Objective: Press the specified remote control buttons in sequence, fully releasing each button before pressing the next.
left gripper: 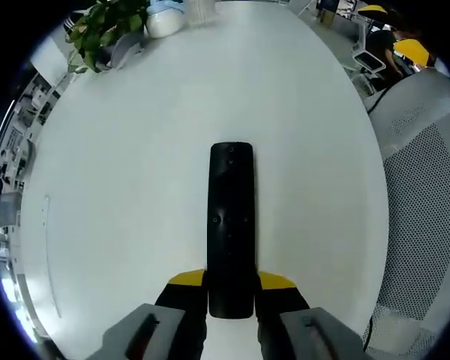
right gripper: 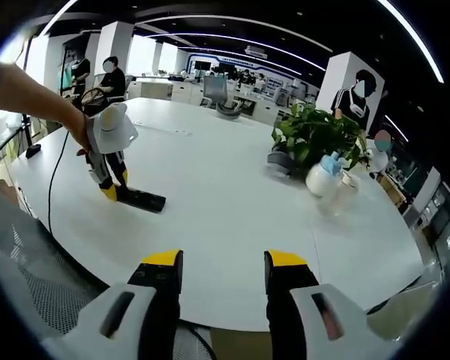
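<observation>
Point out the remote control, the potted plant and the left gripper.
remote control point(left gripper: 231, 225), left gripper view, middle of its black button face.
potted plant point(right gripper: 315, 133), right gripper view, its green leaves.
left gripper point(left gripper: 232, 280), left gripper view, midway between its yellow fingertips, which clamp the remote's near end.

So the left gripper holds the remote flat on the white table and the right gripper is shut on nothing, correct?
Not quite. The right gripper is open: the right gripper view shows a clear gap between its jaws. The rest stands: the left gripper holds the remote flat on the white table.
</observation>
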A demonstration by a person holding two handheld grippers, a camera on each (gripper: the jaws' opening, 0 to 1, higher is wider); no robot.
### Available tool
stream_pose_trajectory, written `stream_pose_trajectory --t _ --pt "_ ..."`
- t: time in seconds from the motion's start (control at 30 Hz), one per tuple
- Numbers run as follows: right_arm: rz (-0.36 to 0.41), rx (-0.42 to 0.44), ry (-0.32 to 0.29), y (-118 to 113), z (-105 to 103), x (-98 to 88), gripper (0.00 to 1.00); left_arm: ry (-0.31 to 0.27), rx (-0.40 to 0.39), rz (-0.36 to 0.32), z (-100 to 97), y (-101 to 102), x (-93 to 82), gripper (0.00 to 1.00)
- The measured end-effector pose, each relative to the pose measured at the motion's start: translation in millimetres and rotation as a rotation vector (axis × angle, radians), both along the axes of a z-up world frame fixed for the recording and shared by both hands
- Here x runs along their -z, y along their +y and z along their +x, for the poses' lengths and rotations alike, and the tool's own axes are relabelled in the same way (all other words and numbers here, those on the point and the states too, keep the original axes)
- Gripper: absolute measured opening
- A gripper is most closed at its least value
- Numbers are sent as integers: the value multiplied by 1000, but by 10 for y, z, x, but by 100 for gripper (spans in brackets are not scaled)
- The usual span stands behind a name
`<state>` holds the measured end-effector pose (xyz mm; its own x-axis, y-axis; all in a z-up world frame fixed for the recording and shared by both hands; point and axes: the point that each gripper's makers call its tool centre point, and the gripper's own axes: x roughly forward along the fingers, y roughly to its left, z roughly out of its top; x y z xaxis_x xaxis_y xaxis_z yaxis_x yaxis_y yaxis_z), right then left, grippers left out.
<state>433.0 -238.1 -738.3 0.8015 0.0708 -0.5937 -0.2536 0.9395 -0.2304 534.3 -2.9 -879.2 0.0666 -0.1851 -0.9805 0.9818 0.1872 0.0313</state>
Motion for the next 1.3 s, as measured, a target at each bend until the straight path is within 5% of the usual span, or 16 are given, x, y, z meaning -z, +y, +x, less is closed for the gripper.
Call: stream_pose_trajectory --t 1.3 --pt "-2 -22 0 36 -14 -4 42 -1 5 -1 -342 -16 -4 24"
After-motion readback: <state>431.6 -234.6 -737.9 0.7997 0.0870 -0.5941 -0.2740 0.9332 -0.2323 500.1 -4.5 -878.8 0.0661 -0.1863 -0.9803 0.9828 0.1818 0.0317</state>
